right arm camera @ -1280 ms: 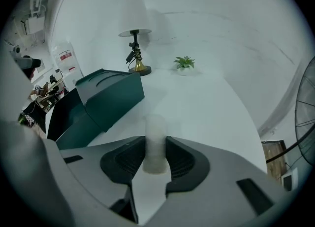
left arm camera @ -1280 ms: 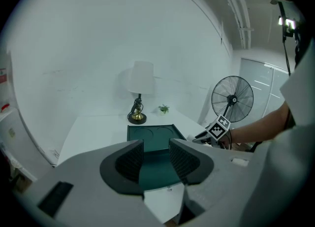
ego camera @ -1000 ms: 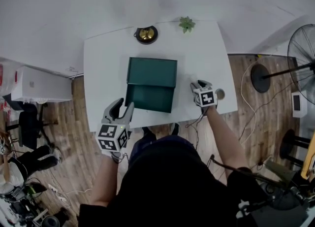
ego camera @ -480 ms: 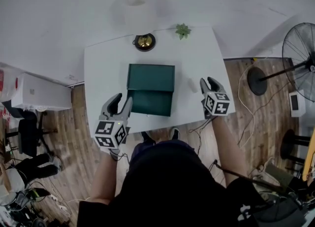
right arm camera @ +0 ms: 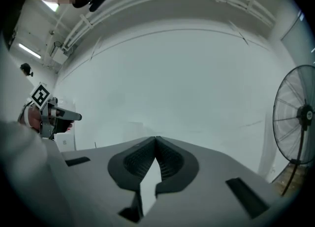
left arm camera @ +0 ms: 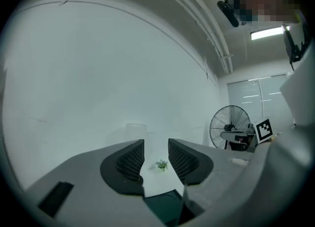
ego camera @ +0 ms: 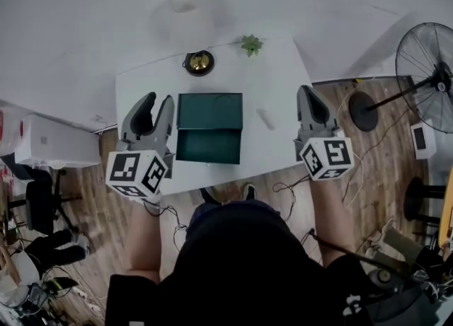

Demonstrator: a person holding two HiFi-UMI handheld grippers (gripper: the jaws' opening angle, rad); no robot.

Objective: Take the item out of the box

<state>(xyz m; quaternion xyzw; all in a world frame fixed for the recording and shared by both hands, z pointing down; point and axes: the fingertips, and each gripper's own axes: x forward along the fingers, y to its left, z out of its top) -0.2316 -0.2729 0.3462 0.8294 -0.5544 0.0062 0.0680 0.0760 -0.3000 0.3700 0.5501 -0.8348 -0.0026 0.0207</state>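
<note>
Green box (ego camera: 209,128) sits mid-frame on the white table (ego camera: 279,84). Left gripper (ego camera: 156,100) gapes, holding nothing. Right gripper (ego camera: 306,92) is pinched together, holding nothing. Both carry black-and-white square markers (ego camera: 134,171).

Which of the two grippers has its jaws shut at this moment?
The right gripper: its jaws meet, with nothing between them. The left gripper shows a clear gap between its jaws.

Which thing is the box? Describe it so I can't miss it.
Find the white table. At its middle sits the box. It is the largest thing there, dark green and rectangular; the round gold piece and small plant lie beyond it.
</note>
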